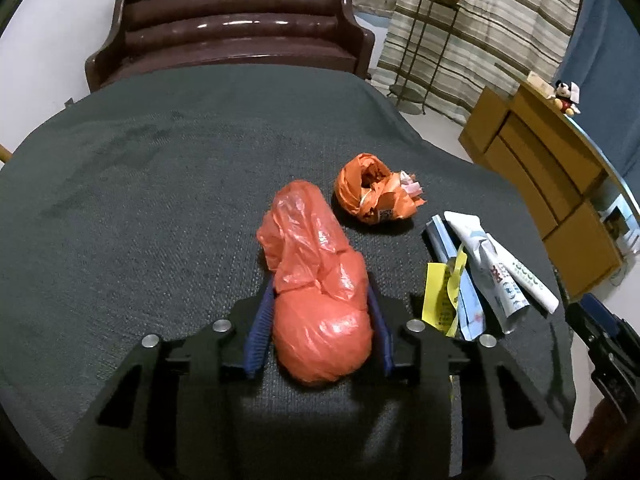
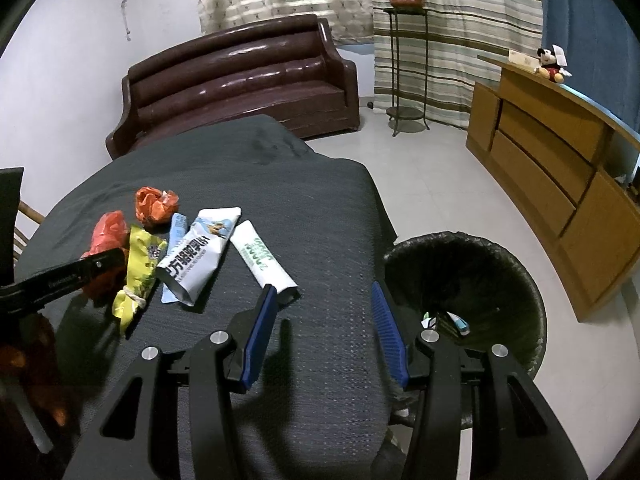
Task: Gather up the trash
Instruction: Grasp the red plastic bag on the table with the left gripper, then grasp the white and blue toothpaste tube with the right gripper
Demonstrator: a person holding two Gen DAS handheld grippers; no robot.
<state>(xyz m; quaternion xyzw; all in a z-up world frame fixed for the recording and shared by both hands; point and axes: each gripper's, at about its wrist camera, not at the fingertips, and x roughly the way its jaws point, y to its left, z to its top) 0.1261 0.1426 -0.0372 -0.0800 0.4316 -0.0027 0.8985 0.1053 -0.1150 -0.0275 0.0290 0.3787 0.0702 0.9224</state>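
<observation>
My left gripper (image 1: 320, 300) is shut on a red plastic bag (image 1: 316, 280), its blue pads against both sides of the bag on the dark table cloth (image 1: 140, 200). A crumpled orange wrapper (image 1: 372, 192) lies just beyond. A yellow wrapper (image 1: 440, 296), a light blue packet (image 1: 468, 304), a white pouch (image 1: 492, 264) and a white tube (image 1: 528, 280) lie to the right. My right gripper (image 2: 324, 292) is open and empty above the table's right edge, next to the white tube (image 2: 264, 256). A black-lined trash bin (image 2: 472, 292) stands on the floor to its right.
A dark brown sofa (image 2: 240, 80) stands behind the table. A metal plant stand (image 2: 408, 68) with a potted plant is by the striped curtains. A wooden cabinet (image 2: 560, 160) with a plush toy (image 2: 552, 64) lines the right wall. The bin holds a few scraps (image 2: 448, 322).
</observation>
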